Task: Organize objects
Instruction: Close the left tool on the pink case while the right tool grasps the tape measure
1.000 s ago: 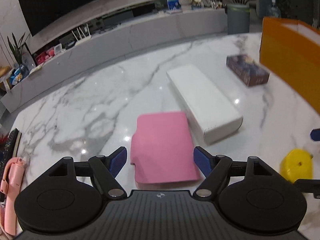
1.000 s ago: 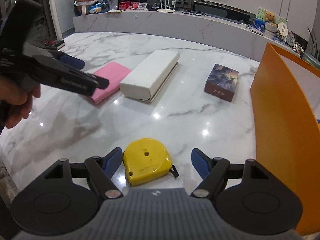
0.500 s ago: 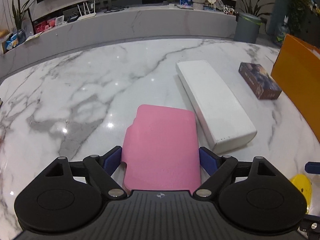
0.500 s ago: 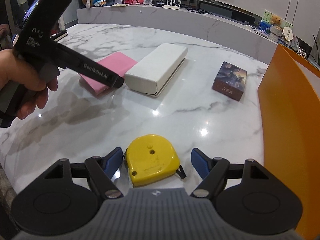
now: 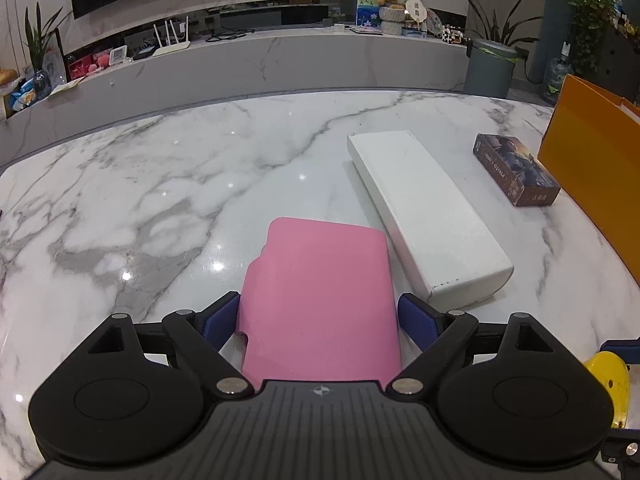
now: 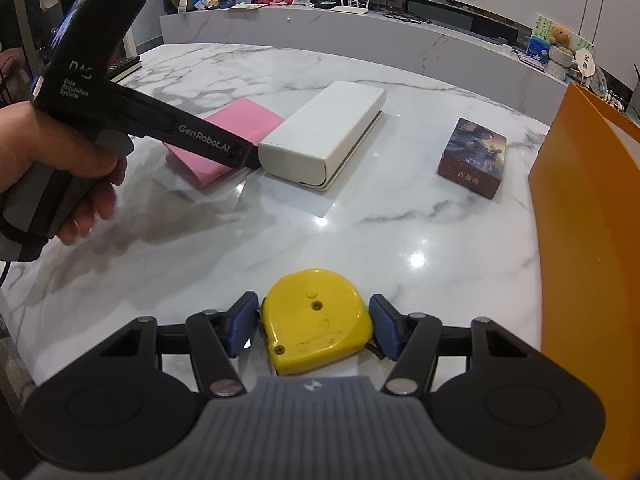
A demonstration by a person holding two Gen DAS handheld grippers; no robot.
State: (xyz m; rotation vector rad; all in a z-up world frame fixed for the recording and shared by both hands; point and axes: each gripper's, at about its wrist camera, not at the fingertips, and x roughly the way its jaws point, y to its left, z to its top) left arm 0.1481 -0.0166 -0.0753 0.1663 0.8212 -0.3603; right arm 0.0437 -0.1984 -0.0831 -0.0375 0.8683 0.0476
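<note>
Fingers on the left gripper (image 5: 319, 317) have just been spreading and now stand about as wide as they go, straddling the flat pink rectangular pouch (image 5: 320, 296) without pressing on it. That pouch lies flat on the glossy white marble table (image 5: 160, 184), just beside the long white rectangular box (image 5: 424, 216).

Moving right, the dark printed card box (image 5: 516, 170) sits near the tall orange paper bag (image 5: 592, 176), apart from it.

Over on the right gripper (image 6: 313, 327), the jaws have just been closing around the yellow plastic tape measure (image 6: 316, 320), which lies flat on the table between them. The left pad looks to be touching its side, while the right pad seems a hair off, so probably not a firm pinch yet.

To do this step well, the person should likely finish the squeeze square on the tape measure's flat sides, since its rounded edge could slip out. For the pouch, sinking lower before closing seems smart, as it's thin and may slide on that slick marble.
</note>
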